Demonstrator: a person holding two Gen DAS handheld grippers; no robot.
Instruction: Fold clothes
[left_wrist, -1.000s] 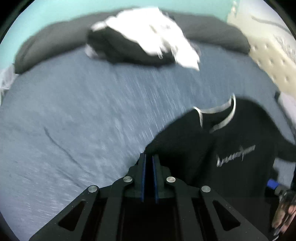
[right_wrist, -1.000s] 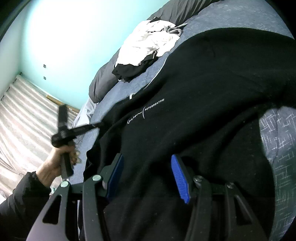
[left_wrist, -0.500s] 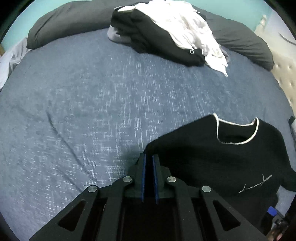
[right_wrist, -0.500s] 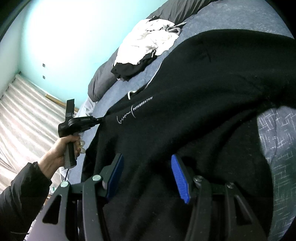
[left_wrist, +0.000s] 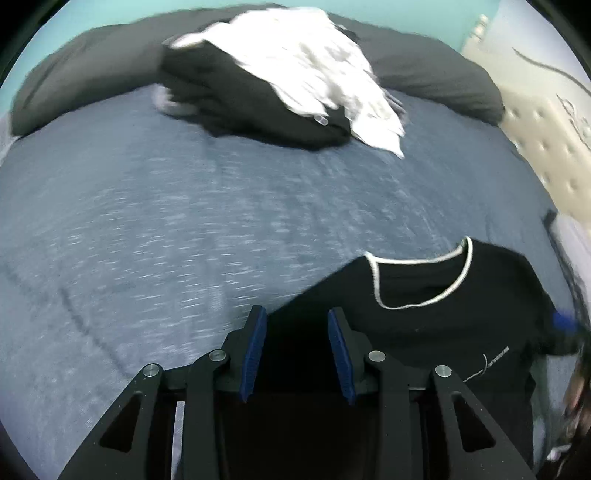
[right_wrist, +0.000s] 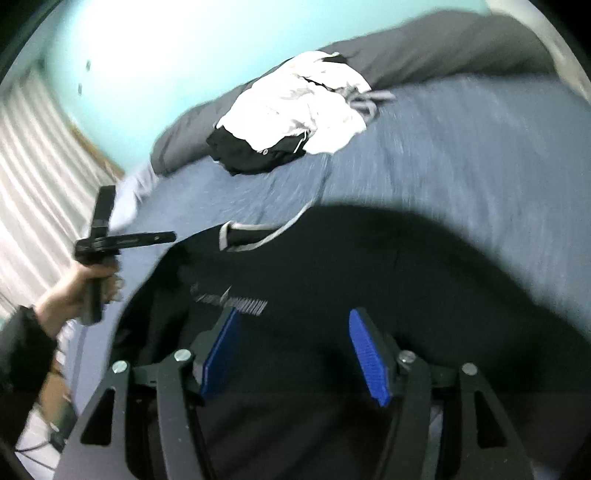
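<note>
Blue-grey bedding (left_wrist: 155, 236) fills the left wrist view, with a dark bolster along the far edge and a heap of black and white clothes (left_wrist: 280, 85) well beyond the fingertips. Half a second ago the left gripper (left_wrist: 295, 343) was pinched shut on the shoulder edge of the black sweatshirt (left_wrist: 443, 314); its jaws have just been opening, and the blue pads now stand apart with the dark cloth between them, unpressed. I judge the garment has been let go and spread face up, white-trimmed neckline ahead and to the right of the fingers, ready for a first fold.

Teal wall and striped curtain back the right wrist view. The right gripper (right_wrist: 295, 347) hangs open over the sweatshirt (right_wrist: 369, 266), its jaws having just been widening a little, cloth beneath but not clamped. No containers appear in either view.
</note>
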